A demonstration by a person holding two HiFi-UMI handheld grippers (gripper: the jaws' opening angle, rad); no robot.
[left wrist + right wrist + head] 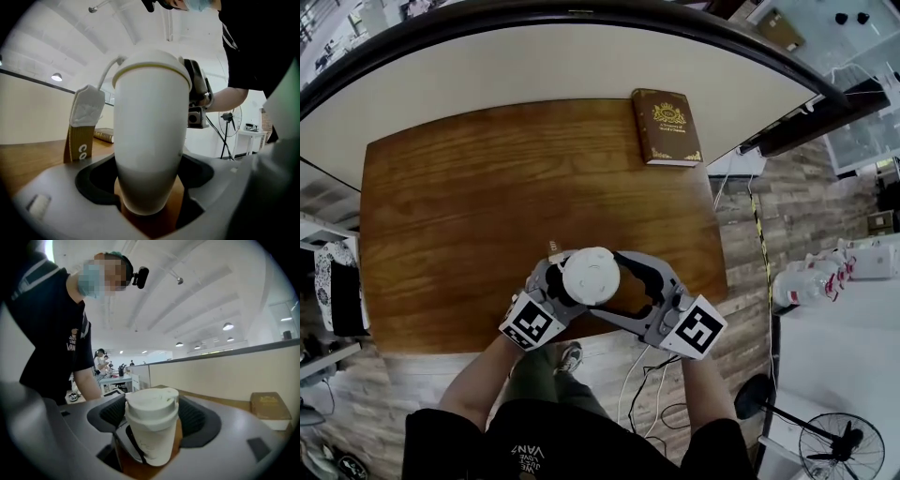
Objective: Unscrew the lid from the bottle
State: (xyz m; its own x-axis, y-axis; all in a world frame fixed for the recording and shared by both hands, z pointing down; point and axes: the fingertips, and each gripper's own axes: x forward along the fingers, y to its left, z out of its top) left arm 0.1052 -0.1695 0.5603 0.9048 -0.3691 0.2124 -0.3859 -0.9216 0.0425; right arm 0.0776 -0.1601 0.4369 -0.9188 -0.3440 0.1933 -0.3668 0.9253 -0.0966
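The left tongs (149, 190) clasp the tall white plastic bottle (150, 136) near the brown wooden counter's (469, 206) front edge — to steady it, I judge — while the right tongs (152, 425) stand wide around its round white lid (151, 401), poised to twist.

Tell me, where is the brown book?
In the head view the book lies at the far right corner of the table, well away from the bottle near the front edge.

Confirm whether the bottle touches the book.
Apart. The head view shows bare table between the bottle near the front edge and the book at the far edge.
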